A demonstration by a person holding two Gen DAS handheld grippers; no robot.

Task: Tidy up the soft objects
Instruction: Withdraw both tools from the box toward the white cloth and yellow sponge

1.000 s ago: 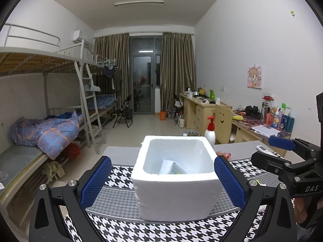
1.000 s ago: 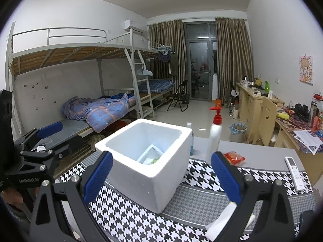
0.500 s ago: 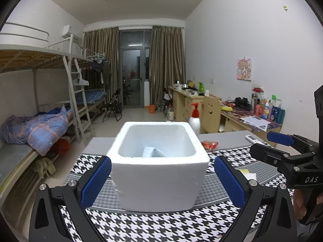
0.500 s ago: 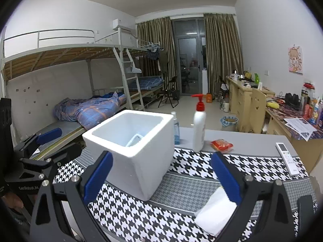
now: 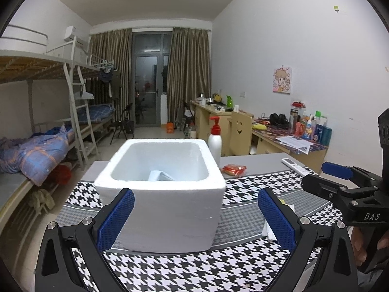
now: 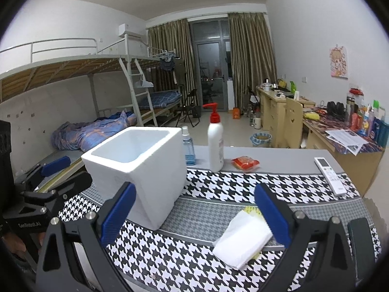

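A white foam box (image 5: 160, 209) stands on the houndstooth cloth, with a pale soft packet (image 5: 159, 175) lying inside it. My left gripper (image 5: 197, 219) is open and level with the box's near wall, with nothing in it. In the right wrist view the box (image 6: 145, 177) sits at left. A white tissue pack (image 6: 243, 241) lies flat on the cloth, close to the right finger of my right gripper (image 6: 192, 214). That gripper is open and holds nothing. A red soft packet (image 6: 245, 163) lies behind on the grey tabletop.
A red-capped pump bottle (image 6: 216, 143) and a blue spray bottle (image 6: 189, 150) stand behind the box. A white remote (image 6: 330, 176) lies at the table's right edge. Bunk beds stand left of the table and cluttered desks right.
Both grippers have dropped lower and drawn back from the box, so less of its inside shows. The tissue pack has come fully into the right wrist view. Both stay open.
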